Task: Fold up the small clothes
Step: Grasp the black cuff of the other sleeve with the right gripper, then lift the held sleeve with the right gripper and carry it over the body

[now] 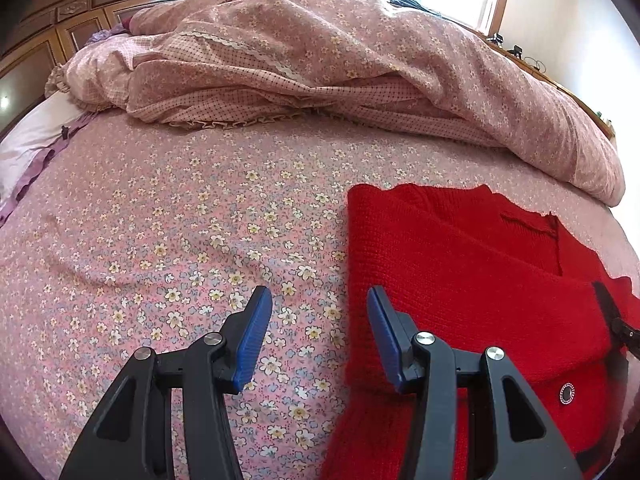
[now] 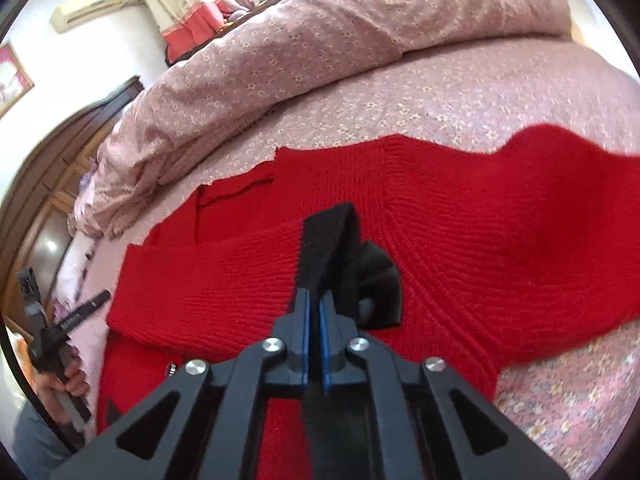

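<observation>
A red sweater [image 2: 460,232] lies spread on the flowered bed sheet [image 1: 168,240], well short of the bunched quilt [image 1: 320,60] that runs along the far side of the bed; its far hem [image 1: 432,190] stops before the quilt's frilled edge, with a strip of bare sheet between them; one sleeve [image 2: 208,280] is folded across the body, and another part of the knit on the right of the right wrist view is raised and blurred.

The right claw [image 2: 314,304] is closed on the sleeve's black cuff [image 2: 328,232]; its blue pads stand almost together with the black fabric pinched between them, and the cuff rises beyond the tips. Just right of the cuff sits a dark fold of black fabric [image 2: 380,280] on the red knit.

The left claw [image 1: 320,312] hangs with its jaws parted and nothing between them; it straddles the sweater's left edge [image 1: 348,280], one pad over bare sheet and the other over the knit; whether the tips touch the cloth I cannot tell. In the right wrist view a hand [image 2: 68,380] grips that tool's handle at the left border.

To the left of the sweater the sheet is a broad open stretch as far as a pale pillow [image 1: 28,140] at the bed's edge; a dark wooden headboard [image 1: 80,12] stands beyond it. A small round button [image 1: 567,393] shows on the near part of the sweater.
</observation>
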Motion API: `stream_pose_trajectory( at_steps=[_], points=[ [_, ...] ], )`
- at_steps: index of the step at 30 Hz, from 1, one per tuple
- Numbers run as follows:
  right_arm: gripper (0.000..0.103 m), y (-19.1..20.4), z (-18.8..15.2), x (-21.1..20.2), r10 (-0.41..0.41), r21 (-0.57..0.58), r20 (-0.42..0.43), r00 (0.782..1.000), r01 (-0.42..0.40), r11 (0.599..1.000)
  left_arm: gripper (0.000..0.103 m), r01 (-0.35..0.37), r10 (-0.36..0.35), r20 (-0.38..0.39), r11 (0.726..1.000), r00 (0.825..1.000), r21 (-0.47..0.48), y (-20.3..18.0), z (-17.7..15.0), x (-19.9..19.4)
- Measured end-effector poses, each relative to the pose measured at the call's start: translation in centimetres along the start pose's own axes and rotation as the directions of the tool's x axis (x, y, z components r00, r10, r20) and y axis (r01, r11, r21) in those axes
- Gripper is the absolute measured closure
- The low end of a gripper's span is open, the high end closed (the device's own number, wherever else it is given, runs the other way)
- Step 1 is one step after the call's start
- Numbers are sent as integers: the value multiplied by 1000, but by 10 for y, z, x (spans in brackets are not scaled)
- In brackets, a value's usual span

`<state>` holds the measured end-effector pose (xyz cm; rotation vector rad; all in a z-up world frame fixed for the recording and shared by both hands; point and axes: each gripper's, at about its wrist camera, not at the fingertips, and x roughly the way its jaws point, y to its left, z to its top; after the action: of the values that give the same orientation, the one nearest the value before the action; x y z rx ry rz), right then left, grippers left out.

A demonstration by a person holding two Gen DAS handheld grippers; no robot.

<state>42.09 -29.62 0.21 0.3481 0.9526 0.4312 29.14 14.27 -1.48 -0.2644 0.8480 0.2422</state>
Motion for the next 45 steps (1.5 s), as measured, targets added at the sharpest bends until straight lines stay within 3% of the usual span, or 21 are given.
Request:
stream_pose_trajectory(
  at_steps=[5, 7, 9, 15, 23, 31, 33, 37, 39, 45],
  points=[
    [97, -1, -4, 4, -32, -16, -24, 999, 31, 999, 60, 2, -2, 0, 1000, 1000, 0, 1, 1, -1],
    [85, -3, -3, 2, -50, -10, -13, 999, 50, 999, 60, -1, 1, 1, 1000, 1000, 3, -1, 0, -1],
    [81, -6, -2, -4, -58, -1, 8, 998, 58, 998, 60, -1, 1, -2, 1000, 1000, 7, -2, 0, 0],
    [81, -29, 0, -31, -42, 58, 79, 996, 37, 998, 60, -6, 6, -4, 1000, 1000, 16, -12, -1, -2],
    [80, -96, 1, -84, -108, 200, 165, 980, 75, 977, 60, -2, 2, 5, 999, 1000, 53, -31, -5, -15],
    [58, -214, -8, -174, -189, 450, 303, 934, 34, 892, 60, -19, 20, -6, 996, 1000, 90, -51, -9, -12],
    [56, -254, -13, -198, -231, 526, 337, 913, 21, 850, 60, -19, 19, -1, 996, 1000, 92, -54, -9, -13],
    [55, -325, -28, -229, -239, 661, 407, 881, -104, 743, 59, -30, 31, -4, 995, 1000, 92, -61, -10, -10],
    [55, -346, -32, -236, -261, 688, 423, 868, -121, 715, 60, -32, 34, -13, 995, 999, 91, -63, -10, -7],
    [55, -372, -19, -223, -290, 690, 369, 883, -51, 722, 59, -49, 52, -21, 992, 998, 114, -68, -15, -1]
  ],
)
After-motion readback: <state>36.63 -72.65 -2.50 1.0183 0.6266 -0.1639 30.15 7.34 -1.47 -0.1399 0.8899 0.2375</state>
